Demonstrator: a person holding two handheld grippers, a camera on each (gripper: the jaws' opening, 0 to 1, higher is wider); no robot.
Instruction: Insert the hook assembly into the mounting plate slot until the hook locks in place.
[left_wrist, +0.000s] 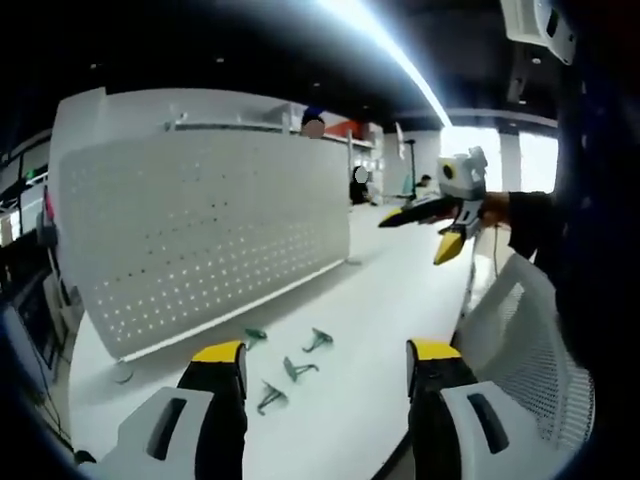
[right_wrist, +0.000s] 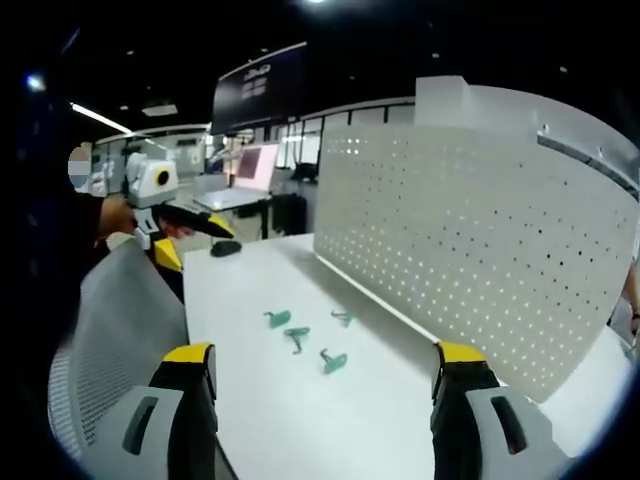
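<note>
Left gripper view showed both grippers' fingers (left_wrist: 225, 365) spread and empty above the hooks (left_wrist: 290, 368) lying before the pegboard (left_wrist: 200, 235), seemingly poised for picking.

Pegboard panel (left_wrist: 210, 230): white, regular dot-hole grid. Table (right_wrist: 270, 400): plain white. Hooks (left_wrist: 290, 368): translucent teal-green. Left gripper (left_wrist: 327, 365) and right gripper (right_wrist: 325, 365): black jaws, yellow tips, white housings. Chair back (right_wrist: 115, 330): grey mesh.

I count four green hooks (left_wrist: 290, 355) ahead of my left claw (left_wrist: 327, 372), one white pegboard (left_wrist: 210, 230), one bench (left_wrist: 390, 300), one mesh chair (left_wrist: 530, 350).
</note>
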